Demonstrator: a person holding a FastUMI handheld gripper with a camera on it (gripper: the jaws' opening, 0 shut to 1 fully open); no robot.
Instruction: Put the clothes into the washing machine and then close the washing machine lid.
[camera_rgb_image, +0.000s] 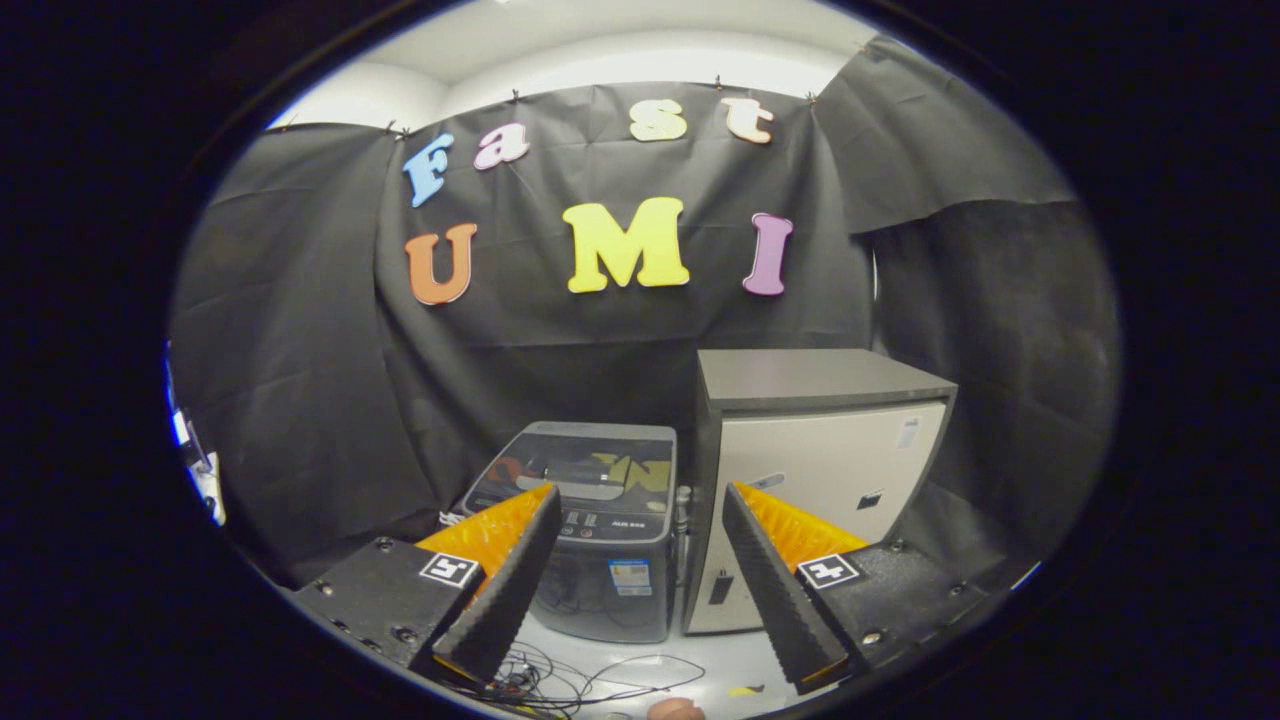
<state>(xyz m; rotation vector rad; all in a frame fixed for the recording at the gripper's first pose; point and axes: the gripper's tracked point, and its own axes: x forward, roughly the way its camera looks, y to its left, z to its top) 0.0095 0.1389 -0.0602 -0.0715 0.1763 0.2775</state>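
The washing machine (590, 520) stood with its lid (585, 470) down, beyond your fingers (640, 570), which were apart and empty; whether clothes lay inside, I could not tell.

One gripper (640, 500) is showing, its two fingers (505, 590) standing wide apart with nothing between them. Two square printed markers (449, 569) are sitting on it, one at the base of each finger.

One washing machine (590, 530) is standing beyond the fingers, its single lid (585, 470) lying down flat. One small cabinet (810, 470) is standing just beside it, with one door facing the camera.

One tangle of thin cables (560, 680) is lying on the floor below the fingers; individual strands are too tangled for counting. One small rounded pinkish object (675, 708) is lying near the cables, unidentifiable.
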